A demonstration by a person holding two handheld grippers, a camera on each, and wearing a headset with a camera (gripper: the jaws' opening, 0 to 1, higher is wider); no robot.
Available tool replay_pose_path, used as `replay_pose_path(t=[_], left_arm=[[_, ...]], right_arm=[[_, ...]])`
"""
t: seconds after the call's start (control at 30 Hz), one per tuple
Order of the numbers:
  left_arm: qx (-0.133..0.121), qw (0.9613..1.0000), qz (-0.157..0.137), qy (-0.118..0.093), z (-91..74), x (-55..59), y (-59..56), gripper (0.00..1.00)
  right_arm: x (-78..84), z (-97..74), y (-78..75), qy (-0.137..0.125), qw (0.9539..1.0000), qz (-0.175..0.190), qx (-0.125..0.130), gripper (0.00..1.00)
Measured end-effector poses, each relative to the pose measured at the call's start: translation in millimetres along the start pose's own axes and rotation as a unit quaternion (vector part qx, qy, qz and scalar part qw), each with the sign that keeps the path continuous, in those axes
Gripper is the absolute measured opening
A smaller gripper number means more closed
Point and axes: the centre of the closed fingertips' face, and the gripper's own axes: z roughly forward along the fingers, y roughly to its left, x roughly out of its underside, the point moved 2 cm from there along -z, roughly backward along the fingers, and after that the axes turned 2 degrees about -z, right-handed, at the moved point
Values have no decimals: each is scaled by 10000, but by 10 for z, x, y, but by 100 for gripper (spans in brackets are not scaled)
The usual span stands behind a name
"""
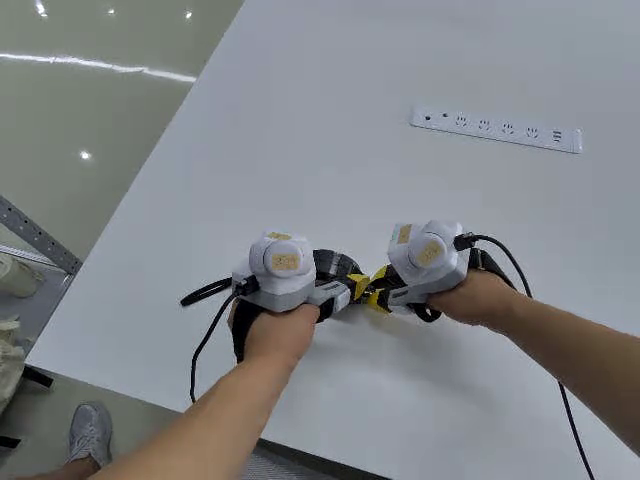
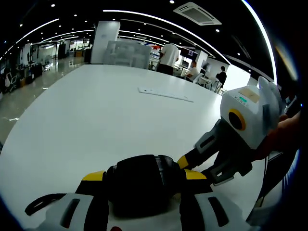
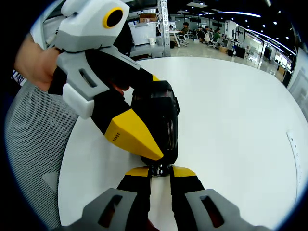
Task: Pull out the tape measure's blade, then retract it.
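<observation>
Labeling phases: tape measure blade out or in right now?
In. The right tool pinches right at the case of the tape measure, held by the left tool; no blade length shows between them.

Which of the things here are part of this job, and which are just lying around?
In the job:
tape measure
left tongs, gripping its case
right tongs, pinching its blade tip

Lying about:
power strip, farther back on the table
</observation>
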Motion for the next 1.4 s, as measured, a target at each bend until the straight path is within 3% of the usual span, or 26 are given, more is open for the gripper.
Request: replay_pose_path(t=[0.73,1.33,1.4], left_arm=[[-11,10000,36,10,1,4,-9,56],[-62,9999,25,111,-19,5,-36,60],[-72,9999,24,114,-19,7,-34,60]], right_arm=[[-5,0,-4,87,9995,-304,-47,11],[-2,-1,-2,176,9991,-346,142,13],[49,-16,-6,302,9988,-347,162,14]])
